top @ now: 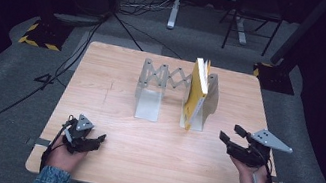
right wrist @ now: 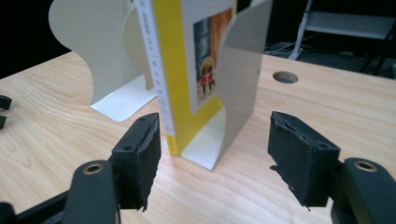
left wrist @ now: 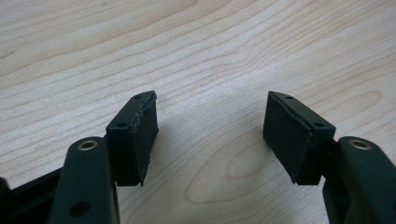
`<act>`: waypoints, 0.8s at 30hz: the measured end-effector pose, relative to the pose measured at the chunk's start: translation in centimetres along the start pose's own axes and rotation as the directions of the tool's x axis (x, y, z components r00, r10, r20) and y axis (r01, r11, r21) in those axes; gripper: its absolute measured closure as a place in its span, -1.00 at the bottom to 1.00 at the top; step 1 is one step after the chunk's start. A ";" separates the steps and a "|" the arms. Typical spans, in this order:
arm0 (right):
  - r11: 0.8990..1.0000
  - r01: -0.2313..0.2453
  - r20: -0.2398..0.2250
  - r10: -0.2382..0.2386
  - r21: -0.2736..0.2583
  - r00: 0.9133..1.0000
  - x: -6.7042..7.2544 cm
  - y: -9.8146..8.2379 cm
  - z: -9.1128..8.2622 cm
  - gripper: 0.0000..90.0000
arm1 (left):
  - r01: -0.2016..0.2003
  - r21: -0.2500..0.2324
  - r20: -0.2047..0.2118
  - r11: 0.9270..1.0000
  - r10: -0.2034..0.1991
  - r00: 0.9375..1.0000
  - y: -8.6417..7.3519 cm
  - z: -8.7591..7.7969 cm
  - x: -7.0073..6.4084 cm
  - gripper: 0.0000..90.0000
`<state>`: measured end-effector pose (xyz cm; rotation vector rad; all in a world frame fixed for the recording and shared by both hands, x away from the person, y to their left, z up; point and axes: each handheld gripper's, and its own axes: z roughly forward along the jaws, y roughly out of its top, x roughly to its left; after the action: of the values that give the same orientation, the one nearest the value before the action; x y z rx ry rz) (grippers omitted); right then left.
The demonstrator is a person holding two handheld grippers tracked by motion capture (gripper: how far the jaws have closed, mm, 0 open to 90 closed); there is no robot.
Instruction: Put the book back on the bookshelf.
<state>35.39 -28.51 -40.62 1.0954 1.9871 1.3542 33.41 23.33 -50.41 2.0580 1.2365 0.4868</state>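
Note:
A yellow book point(top: 197, 91) stands upright in the right-hand end of a grey expanding bookend rack point(top: 163, 79) in the middle of the wooden table point(top: 111, 113). My right gripper point(top: 230, 135) hovers open near the table's right front, a short way in front of the book point(right wrist: 175, 70), with nothing between its pads. Held low over the bare wood at the front left, my left gripper point(top: 97, 140) is open too, its jaws point(left wrist: 210, 135) wide apart and empty. The rack's grey end plate point(right wrist: 243, 79) stands beside the book's cover.
The rack's left plate point(right wrist: 95, 51) has free space behind it. A round cable hole point(right wrist: 285, 77) is in the tabletop beyond the book. Dark floor, cables and stand legs point(top: 175, 7) surround the table. The table's right edge point(top: 271, 141) is close to my right hand.

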 end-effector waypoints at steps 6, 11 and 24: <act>0.999 -0.017 -0.011 0.017 0.038 1.000 -1.6 -1.3 -1.8 -0.29 | -0.007 -0.003 0.005 1.000 0.007 1.000 0.1 0.2 0.0 -0.25; 0.992 -0.037 -0.041 0.042 0.118 0.998 -2.8 -2.6 -2.3 -0.38 | -0.010 -0.001 0.010 1.000 0.010 1.000 0.1 0.2 0.0 -0.27; 0.972 -0.037 0.016 0.034 0.232 0.999 -5.2 -5.8 -1.9 -0.42 | -0.013 0.003 0.011 1.000 0.013 1.000 0.2 0.2 0.0 -0.29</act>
<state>34.85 -34.91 -45.47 1.2448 2.1677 1.1501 33.66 23.23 -50.43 2.0699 1.2184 0.4797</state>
